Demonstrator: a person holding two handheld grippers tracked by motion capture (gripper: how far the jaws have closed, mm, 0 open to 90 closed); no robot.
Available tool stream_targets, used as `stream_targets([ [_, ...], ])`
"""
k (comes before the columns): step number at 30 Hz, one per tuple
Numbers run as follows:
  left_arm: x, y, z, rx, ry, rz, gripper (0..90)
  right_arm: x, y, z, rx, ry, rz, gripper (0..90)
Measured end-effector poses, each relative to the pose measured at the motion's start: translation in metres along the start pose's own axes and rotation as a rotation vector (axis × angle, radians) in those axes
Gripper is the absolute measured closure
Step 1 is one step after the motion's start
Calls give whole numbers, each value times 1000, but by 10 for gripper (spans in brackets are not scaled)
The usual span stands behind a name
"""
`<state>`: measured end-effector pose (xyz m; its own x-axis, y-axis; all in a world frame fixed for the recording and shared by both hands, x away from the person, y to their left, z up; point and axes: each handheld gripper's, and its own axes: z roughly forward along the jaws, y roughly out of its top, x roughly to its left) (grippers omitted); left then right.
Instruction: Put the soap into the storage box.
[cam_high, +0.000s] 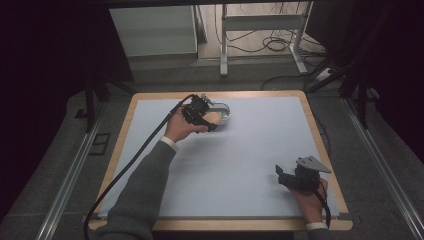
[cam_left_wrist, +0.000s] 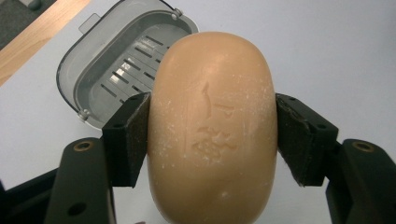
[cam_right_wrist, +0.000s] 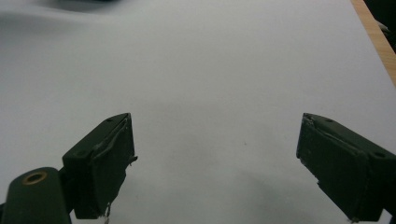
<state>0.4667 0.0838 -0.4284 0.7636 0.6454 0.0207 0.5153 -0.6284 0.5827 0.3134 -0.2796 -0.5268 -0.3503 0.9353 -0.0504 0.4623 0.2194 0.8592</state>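
The left gripper (cam_left_wrist: 212, 135) pinches a tan soap bar (cam_left_wrist: 212, 126) just short of the grey slotted soap dish (cam_left_wrist: 93, 70) at the table's 12 o'clock; the slick bar may squirt free. The right gripper (cam_right_wrist: 215, 163) rests spread at 4 o'clock.

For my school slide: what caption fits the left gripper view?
Left gripper clamps a tan soap bar beside an open grey soap dish.

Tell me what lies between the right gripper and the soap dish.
Nothing: in the high view, bare pale mat stretches from the right gripper to the soap dish.
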Motion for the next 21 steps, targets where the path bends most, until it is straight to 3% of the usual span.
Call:
stream_targets([
  [5, 4, 2, 4, -13, -8, -19, 326, 0, 0, 0, -1, -1, 0, 114],
  [21, 12, 16, 12, 11, -4, -11, 327, 0, 0, 0, 0, 0, 0, 114],
])
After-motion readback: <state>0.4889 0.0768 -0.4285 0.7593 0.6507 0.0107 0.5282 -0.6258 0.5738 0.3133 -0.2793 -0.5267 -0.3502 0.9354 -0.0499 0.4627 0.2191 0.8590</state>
